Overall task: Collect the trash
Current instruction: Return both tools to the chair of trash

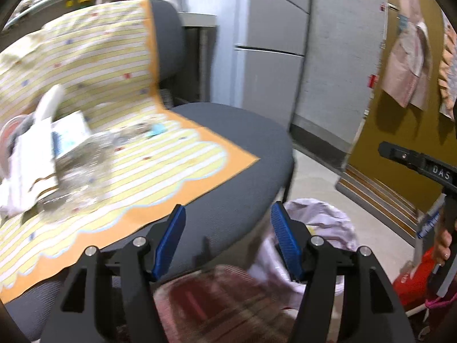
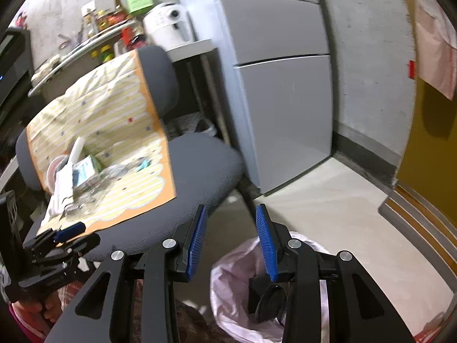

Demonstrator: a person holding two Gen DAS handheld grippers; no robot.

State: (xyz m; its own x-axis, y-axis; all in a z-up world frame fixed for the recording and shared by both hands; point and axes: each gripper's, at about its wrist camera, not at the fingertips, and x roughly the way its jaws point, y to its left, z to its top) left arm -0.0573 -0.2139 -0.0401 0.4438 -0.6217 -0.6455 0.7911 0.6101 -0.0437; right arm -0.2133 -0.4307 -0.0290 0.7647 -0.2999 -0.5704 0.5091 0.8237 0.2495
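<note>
Both the left gripper (image 1: 225, 234) and the right gripper (image 2: 231, 240) stood wide open and empty, low in their frames. The trash pile (image 1: 57, 154) lay at centre left on the striped cloth (image 1: 120, 65) draping the chair (image 1: 237, 154), well apart from the lined bin (image 2: 242, 285) at bottom centre. A careless grab might have snagged the cloth and spilled the loose wrappers onto the floor.

Trash pile (image 2: 77, 177) on the striped yellow, orange-bordered mat (image 2: 137, 197) over my grey chair seat (image 2: 205, 165): a white upright tube (image 2: 76, 150), a pale green-and-white carton (image 2: 85, 173) lying tilted, crumpled clear plastic (image 1: 82, 165) beside it, white paper (image 1: 27, 165) at the left edge, and a small light-blue scrap (image 1: 157, 129) apart. The bin (image 2: 228, 294), lined with a pale pink bag, stands on the floor below the seat.
</note>
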